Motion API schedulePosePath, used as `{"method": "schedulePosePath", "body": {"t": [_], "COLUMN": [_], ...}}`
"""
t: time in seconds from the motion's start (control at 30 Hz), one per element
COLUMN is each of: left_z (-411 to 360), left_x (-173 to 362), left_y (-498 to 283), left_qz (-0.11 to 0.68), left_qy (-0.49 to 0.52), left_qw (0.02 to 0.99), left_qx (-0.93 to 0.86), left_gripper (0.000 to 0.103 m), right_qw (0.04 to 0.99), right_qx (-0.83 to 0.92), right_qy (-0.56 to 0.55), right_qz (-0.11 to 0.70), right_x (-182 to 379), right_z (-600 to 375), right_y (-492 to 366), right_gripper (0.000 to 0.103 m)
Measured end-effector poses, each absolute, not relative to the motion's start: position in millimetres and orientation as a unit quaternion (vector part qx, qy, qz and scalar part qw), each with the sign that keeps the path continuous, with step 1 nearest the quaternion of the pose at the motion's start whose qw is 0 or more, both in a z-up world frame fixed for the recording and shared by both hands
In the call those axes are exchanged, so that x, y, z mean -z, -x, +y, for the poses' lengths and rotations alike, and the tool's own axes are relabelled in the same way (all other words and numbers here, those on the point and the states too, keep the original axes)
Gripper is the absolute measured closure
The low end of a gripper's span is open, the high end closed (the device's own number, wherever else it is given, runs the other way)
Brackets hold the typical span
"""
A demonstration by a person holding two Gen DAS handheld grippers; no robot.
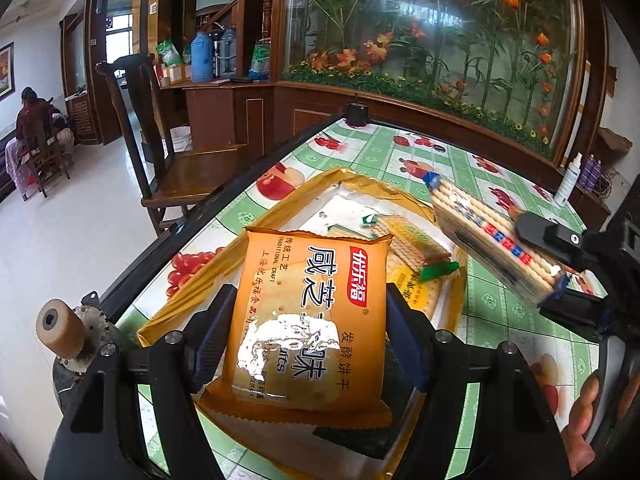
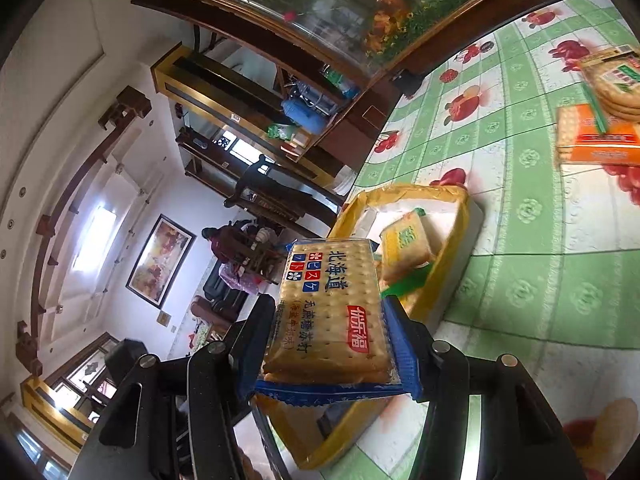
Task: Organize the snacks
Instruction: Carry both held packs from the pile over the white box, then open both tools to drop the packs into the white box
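My left gripper (image 1: 306, 328) is shut on an orange cracker packet (image 1: 310, 312) and holds it over the near end of a yellow-rimmed white tray (image 1: 320, 184). My right gripper (image 2: 328, 340) is shut on a blue-edged cracker packet (image 2: 332, 308), held tilted above the same tray (image 2: 460, 208); it also shows in the left wrist view (image 1: 496, 240), to the right of the tray. A green-wrapped cracker packet (image 1: 412, 246) lies in the tray, also in the right wrist view (image 2: 408, 246).
The table (image 2: 540, 240) has a green fruit-print cloth. More cracker packets (image 2: 600, 120) lie on it beyond the tray. A wooden chair (image 1: 168, 152) stands at the table's left edge. A white spray bottle (image 1: 568, 180) stands at the far right.
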State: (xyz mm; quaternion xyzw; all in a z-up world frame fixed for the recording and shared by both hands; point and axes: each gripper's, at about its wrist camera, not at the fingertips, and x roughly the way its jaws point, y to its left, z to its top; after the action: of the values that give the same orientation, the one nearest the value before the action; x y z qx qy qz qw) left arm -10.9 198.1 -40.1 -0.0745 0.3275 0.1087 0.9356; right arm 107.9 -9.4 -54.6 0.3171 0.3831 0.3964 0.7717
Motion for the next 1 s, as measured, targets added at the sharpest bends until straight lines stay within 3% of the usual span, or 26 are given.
{"method": "schedulePosePath", "body": {"t": [0.53,1.0], "left_z": [220,215], "left_x": [47,47], "left_y": [6,0], "left_qz": [0.332,0.339], "left_qy": [0.08,0.072], "left_qw": [0.931,0.929], "left_qx": [-0.129,-0.127], "left_gripper": [0.031,0.031], "right_qw": [0.771,0.814], "right_qx": [-0.396,-0.367], "right_qy": [-0.307,-0.233], "right_qz": [0.393,0.387], "right_x": [68,63], "right_z": [34,57], "right_y": [-123,-127], "right_gripper": [0.047,0.045]}}
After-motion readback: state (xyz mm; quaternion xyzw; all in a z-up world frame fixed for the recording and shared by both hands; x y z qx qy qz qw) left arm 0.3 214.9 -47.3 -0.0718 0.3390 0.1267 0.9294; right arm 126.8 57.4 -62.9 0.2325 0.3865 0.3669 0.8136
